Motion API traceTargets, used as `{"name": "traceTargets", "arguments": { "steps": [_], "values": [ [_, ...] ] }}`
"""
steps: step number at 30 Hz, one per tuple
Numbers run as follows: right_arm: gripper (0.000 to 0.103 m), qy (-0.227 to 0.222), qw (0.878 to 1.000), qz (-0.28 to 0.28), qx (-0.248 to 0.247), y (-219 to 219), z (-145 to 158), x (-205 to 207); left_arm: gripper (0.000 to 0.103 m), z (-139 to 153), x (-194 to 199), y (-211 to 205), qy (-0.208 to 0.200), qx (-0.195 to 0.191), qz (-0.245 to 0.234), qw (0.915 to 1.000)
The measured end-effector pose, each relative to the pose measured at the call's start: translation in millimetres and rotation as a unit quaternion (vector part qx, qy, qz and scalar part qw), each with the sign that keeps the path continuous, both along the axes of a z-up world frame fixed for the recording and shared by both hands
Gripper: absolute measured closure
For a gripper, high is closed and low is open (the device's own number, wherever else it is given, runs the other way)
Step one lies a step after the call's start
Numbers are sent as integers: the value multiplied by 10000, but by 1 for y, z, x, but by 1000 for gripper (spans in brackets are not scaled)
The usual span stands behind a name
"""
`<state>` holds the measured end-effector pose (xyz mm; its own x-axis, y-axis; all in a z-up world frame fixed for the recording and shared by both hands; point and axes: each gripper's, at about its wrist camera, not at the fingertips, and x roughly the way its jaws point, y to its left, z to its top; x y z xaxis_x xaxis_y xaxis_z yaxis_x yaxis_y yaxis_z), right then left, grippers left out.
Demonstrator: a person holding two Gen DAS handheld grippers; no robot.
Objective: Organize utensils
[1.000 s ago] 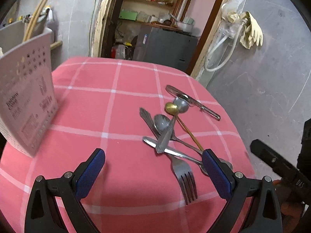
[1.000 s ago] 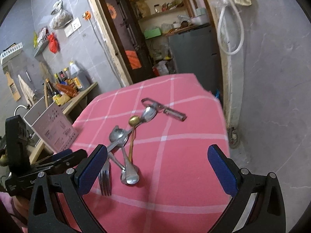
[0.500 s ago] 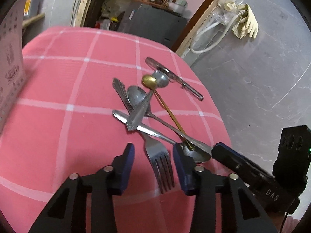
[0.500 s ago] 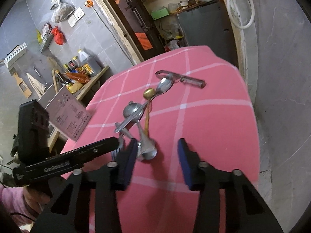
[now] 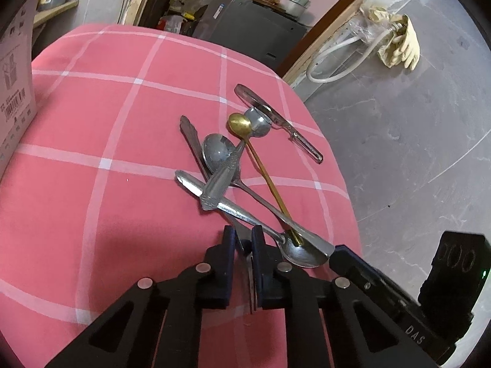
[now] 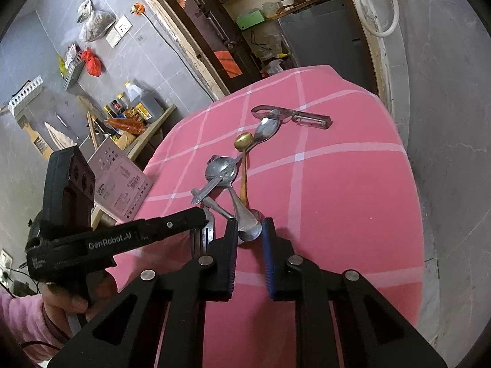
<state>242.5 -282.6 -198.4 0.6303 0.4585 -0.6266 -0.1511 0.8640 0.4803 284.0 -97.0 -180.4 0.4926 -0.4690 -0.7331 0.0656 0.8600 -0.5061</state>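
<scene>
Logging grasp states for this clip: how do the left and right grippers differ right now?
The left gripper is shut on the steel fork, while the right gripper only straddles the bowl of a steel spoon with a gap left. Both are low over the pink checked tablecloth.

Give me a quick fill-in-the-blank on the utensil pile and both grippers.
1. The left gripper is shut on the ____.
2. The right gripper straddles the silver spoon at its ____.
3. The gold spoon lies on a ____ checked cloth.
Missing words: fork; bowl; pink.
</scene>
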Motion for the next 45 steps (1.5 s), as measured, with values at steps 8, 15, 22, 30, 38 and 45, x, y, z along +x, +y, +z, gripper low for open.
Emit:
{"name": "traceTargets", "arguments": {
  "steps": [8,15,22,30,38,45],
  "values": [
    [100,105,9999,-22,-107,-4,5,-17,95,1,-9,1,202,-91,-133,9997],
    [100,261,9995,12,-204,-7,0,-34,97,2,-25,11,286,-32,-270,9992],
    [100,188,9996,-35,-190,-8,5,-17,97,2,-24,18,390,-151,-285,9987],
    [87,279,9990,275,-223,-1,3,29,97,-6,-12,36,525,-562,321,9965],
    [86,530,9959,669,-305,9,-6,84,94,-14,12,45,593,-944,847,9902],
    [86,823,9882,1267,-266,22,-15,130,94,-28,21,35,680,-1122,1003,9863]
  ]
}}
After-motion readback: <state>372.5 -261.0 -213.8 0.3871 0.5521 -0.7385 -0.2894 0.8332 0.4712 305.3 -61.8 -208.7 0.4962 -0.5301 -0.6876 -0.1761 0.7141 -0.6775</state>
